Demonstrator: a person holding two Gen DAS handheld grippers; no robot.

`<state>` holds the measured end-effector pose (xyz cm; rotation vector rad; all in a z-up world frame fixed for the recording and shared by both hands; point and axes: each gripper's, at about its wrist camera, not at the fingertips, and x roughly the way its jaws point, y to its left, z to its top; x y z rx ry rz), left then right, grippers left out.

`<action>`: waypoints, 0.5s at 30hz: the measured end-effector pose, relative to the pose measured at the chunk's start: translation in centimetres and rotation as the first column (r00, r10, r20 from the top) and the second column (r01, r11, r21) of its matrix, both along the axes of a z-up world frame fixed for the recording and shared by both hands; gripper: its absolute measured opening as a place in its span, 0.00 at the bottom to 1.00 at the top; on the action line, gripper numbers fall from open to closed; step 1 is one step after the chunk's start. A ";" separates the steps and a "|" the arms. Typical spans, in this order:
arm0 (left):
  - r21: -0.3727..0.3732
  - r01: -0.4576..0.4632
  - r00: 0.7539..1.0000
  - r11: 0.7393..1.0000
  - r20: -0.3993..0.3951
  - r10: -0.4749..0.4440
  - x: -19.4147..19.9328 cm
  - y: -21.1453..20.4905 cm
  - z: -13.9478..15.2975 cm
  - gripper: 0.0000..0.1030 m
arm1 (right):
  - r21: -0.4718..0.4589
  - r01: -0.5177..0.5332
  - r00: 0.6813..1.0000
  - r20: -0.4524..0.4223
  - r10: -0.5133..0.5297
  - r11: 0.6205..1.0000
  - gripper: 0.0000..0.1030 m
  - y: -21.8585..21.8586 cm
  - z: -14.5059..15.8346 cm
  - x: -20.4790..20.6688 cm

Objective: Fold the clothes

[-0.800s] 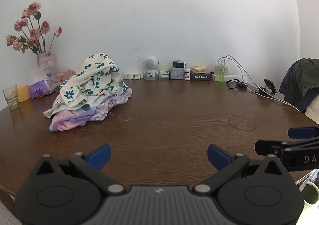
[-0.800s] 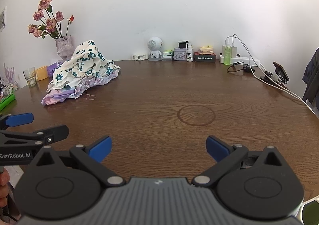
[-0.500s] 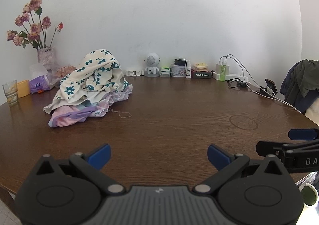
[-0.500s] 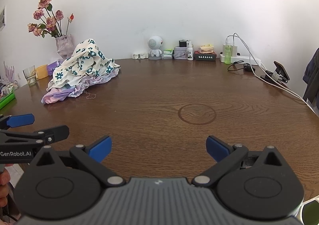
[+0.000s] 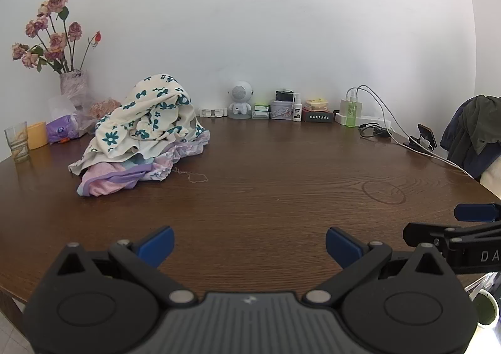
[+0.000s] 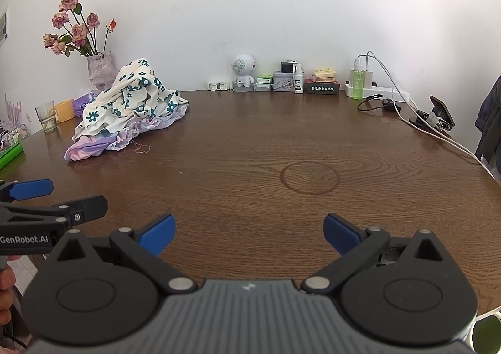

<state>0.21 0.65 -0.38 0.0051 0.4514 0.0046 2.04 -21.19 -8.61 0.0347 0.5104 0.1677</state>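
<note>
Both jaws spread wide with nothing between them, the left hand-held gripper (image 5: 249, 242) and right hand-held gripper (image 6: 249, 230) hang over the near edge of the round worktop (image 6: 250, 147), bare wood ahead. The clothes pile (image 5: 142, 131) lies far left, near a vase (image 5: 73, 86) and a glass (image 5: 17, 141); small items line the wall.

You are looking at a round dark wood worktop (image 5: 281, 197) with a faint ring mark (image 6: 309, 177) in its grain. A heap of clothes (image 5: 141, 131) is sitting at its far left, a loose thread (image 5: 195, 177) trailing just beside it. Along the back edge a vase of flowers (image 5: 72, 87), a glass (image 5: 17, 145), a small white robot figure (image 5: 240, 100), boxes, a green bottle (image 5: 351, 111) and a power strip (image 6: 385, 90) are standing
</note>
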 end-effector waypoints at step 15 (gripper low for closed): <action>-0.009 0.006 1.000 1.000 -0.015 -0.006 0.3 0.2 -0.2 1.00 | 0.000 -0.005 1.000 -0.020 0.005 1.000 1.00 0.1 0.0 0.2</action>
